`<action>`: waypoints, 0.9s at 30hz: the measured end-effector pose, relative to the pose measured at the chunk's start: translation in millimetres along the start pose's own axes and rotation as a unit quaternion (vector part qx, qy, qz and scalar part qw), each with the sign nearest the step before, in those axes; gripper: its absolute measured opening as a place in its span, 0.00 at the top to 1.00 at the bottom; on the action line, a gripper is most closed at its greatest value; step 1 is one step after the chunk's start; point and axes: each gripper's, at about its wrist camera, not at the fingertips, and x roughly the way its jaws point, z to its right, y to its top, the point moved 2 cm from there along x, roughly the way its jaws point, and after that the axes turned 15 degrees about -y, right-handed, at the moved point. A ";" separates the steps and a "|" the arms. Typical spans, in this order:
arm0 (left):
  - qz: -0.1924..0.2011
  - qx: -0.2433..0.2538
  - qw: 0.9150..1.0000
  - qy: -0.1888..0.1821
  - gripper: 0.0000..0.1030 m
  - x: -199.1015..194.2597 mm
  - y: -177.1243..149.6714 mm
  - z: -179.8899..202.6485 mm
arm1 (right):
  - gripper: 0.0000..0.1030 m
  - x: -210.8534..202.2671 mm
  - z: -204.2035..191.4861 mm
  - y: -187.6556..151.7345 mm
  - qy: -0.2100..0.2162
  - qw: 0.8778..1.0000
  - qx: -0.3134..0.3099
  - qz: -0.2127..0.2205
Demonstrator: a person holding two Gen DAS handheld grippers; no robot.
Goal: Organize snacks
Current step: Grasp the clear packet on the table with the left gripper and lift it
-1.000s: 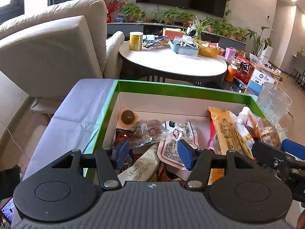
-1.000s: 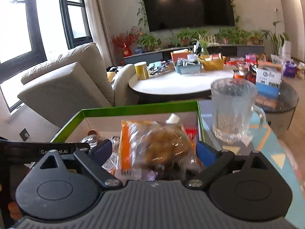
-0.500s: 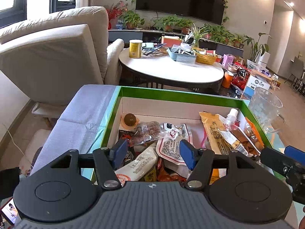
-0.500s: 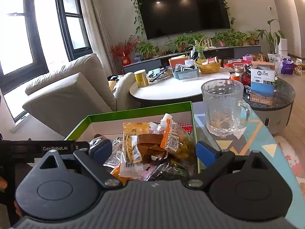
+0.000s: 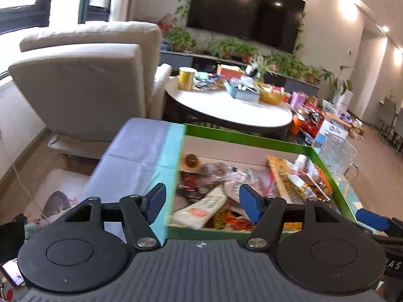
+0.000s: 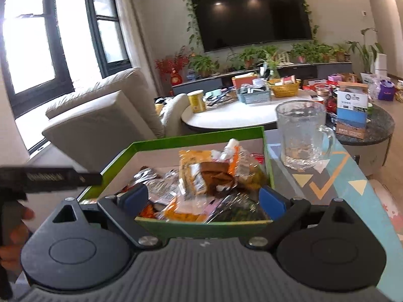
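Observation:
A green-rimmed box [image 5: 252, 138] holds several snack packets: a white one [image 5: 201, 209], a long orange one [image 5: 284, 176] and a brown ball [image 5: 191, 161]. My left gripper [image 5: 202, 205] hovers over the box's near left corner. Its jaws are opening with nothing between them. In the right wrist view the box [image 6: 201, 136] shows an orange and brown pack [image 6: 201, 173] lying on top of the pile. My right gripper [image 6: 202, 201] hangs over the near edge, open, its fingers apart and clear of the packets. One of its blue fingertips [image 5: 370, 220] shows at the right of the left wrist view.
A glass mug [image 6: 299, 133] stands just right of the box on the patterned cloth [image 6: 327, 181]. Purple cloth [image 5: 141, 146] lies left of the box. Beyond are a beige armchair [image 5: 83, 83], a round white table [image 5: 226, 108] with clutter, and a dark side table [image 6: 372, 123].
Both grippers have drawn back from the box, so more of it shows. The left one rose, shifted left and spread its jaws wider. The orange pack stays in the box.

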 end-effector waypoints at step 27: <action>-0.105 0.073 0.991 -0.042 0.40 -2.9 -81.3 -19.8 | 0.48 -16.4 -53.0 -49.6 0.017 0.985 -0.173 -0.018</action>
